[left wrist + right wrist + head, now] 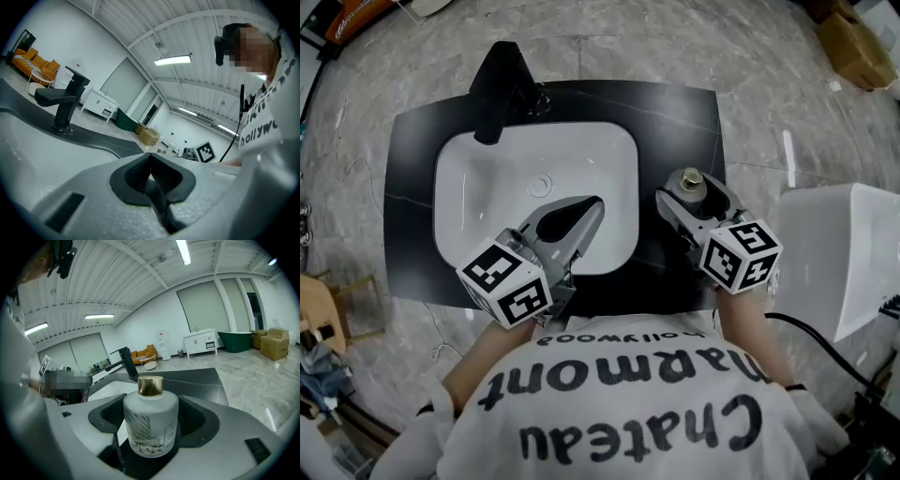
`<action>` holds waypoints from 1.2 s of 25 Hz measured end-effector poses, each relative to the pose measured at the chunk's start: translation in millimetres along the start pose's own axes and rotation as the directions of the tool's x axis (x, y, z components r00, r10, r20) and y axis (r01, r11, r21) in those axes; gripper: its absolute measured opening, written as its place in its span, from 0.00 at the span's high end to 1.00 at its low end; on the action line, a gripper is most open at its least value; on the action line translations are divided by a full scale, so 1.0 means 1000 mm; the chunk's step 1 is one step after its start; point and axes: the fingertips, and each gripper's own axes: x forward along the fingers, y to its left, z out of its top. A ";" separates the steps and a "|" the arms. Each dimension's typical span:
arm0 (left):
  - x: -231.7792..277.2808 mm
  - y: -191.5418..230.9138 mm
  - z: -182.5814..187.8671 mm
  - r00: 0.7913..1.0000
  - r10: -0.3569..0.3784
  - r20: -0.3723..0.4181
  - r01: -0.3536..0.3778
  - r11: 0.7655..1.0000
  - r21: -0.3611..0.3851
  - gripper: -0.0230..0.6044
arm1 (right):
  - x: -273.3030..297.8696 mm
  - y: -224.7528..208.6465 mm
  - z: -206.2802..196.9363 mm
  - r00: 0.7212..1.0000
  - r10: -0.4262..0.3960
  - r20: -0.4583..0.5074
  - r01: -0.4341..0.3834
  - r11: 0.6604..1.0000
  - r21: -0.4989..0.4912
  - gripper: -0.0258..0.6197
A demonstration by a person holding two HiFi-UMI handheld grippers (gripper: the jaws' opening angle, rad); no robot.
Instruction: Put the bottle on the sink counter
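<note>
The right gripper (690, 199) was clamped on the frosted bottle (151, 420) and hid its base, so contact with the dark sink counter (675, 112), right of the white basin (478, 197), was unclear; the left gripper (150, 158), jaws together, hung over the basin; grey marble floor (769, 66) surrounded the counter.

head view overhead, gripper views low, sharing the faucet (65, 108)
</note>
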 end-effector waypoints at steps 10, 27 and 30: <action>0.007 0.005 0.001 0.999 -0.043 -0.017 0.043 0.999 -0.007 0.94 | 0.003 -0.002 -0.013 0.996 -0.088 -0.030 0.088 0.996 0.012 0.43; -0.001 -0.002 -0.001 1.000 -0.022 0.002 0.022 1.000 0.020 0.94 | 0.003 0.001 -0.022 0.994 -0.099 -0.049 0.095 0.991 -0.091 0.43; -0.002 -0.001 -0.001 1.000 -0.008 0.003 0.008 1.000 0.024 0.94 | 0.003 -0.002 -0.021 0.995 -0.089 -0.055 0.083 0.993 -0.089 0.43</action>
